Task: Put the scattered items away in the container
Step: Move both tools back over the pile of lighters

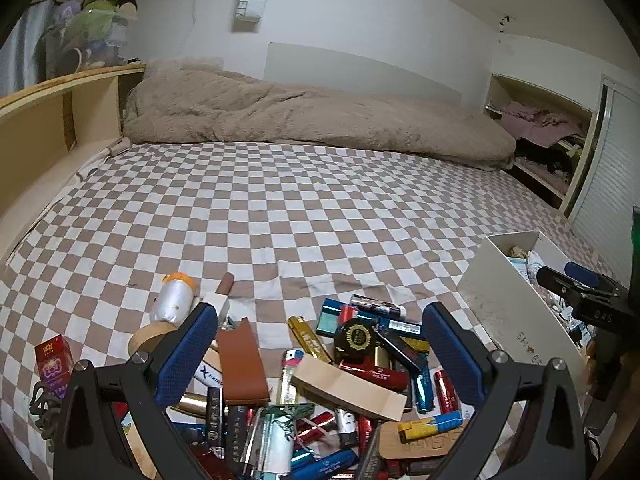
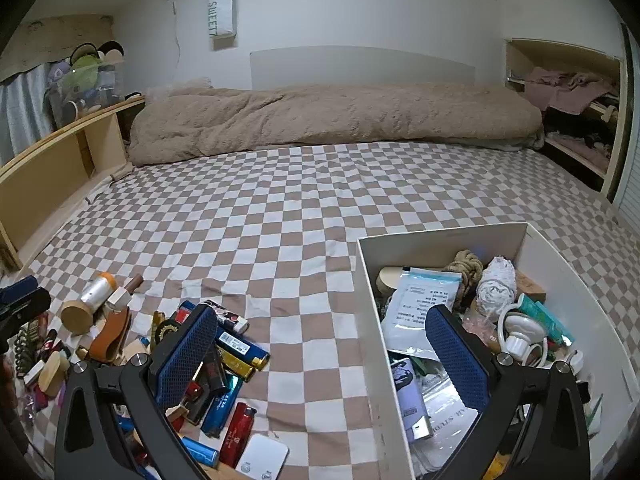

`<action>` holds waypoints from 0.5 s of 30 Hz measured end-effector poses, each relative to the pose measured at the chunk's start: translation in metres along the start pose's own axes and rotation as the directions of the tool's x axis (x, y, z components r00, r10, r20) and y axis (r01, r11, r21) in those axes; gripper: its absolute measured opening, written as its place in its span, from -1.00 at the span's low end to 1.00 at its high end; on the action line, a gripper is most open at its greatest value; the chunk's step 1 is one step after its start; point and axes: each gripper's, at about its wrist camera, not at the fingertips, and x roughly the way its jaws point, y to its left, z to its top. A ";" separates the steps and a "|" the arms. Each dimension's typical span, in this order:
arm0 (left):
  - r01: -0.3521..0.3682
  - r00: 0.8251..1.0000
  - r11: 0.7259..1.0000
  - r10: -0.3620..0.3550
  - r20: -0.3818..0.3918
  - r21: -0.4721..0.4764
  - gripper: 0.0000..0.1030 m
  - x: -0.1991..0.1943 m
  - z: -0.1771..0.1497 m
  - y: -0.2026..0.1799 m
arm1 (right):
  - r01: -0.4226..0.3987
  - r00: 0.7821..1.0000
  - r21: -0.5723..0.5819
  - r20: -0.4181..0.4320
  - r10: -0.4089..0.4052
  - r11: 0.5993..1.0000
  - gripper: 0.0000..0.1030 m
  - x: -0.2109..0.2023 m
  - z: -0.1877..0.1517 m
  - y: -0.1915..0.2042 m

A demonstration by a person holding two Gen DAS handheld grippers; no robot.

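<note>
A pile of scattered small items (image 1: 352,360) lies on the checkered bed sheet: lighters, batteries, a brown leather sleeve (image 1: 242,364), a beige flat piece (image 1: 348,388), a black round tin (image 1: 356,338). My left gripper (image 1: 320,344) hovers open and empty above this pile. The white container (image 2: 368,320) stands to the right, holding packets, rope, a white cloth ball and other things. My right gripper (image 2: 320,348) is open and empty, its left finger over the pile's (image 2: 216,360) right edge, its right finger over the container. The container also shows in the left wrist view (image 1: 504,300).
A silver cylinder with orange cap (image 1: 174,298) and a red box (image 1: 54,360) lie left of the pile. A white card (image 2: 262,458) lies near the front. A beige blanket (image 1: 304,116) lies along the wall. A wooden shelf (image 1: 60,108) borders the left side.
</note>
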 end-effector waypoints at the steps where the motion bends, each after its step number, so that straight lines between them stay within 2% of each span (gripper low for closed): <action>1: -0.002 1.000 1.000 0.002 -0.001 -0.006 1.00 0.000 -0.001 0.003 | -0.001 1.000 -0.002 0.001 0.001 1.000 1.00 0.000 0.000 0.001; 15: -0.068 0.998 0.997 0.068 0.003 -0.036 1.00 -0.008 -0.023 0.025 | -0.053 0.999 -0.025 -0.010 0.053 0.998 1.00 0.006 -0.005 0.017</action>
